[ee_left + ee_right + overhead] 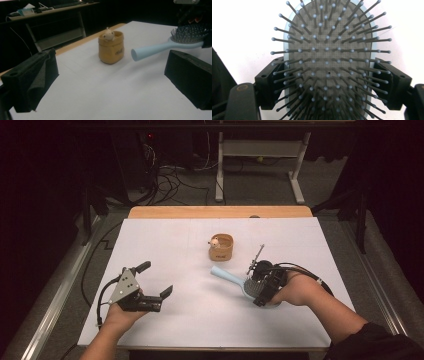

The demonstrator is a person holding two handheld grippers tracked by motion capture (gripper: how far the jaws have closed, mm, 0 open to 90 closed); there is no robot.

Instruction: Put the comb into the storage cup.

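Holding the hairbrush [239, 282] by its head, the right gripper [263, 289] sits right of centre in the high view, the pale blue handle pointing up-left toward the small tan pouch [221, 247] on the white worktop [200, 320]; the left gripper [155, 280], lower left, is spread and empty. Through the left gripper view, the handle [152, 50] hangs mid-right, beside the pouch [111, 47]. In the right gripper view, both jaws clamp the bristled head [329, 62]. I'd judge the brush is mid-carry; next it likely needs steering to the pouch or a handover.
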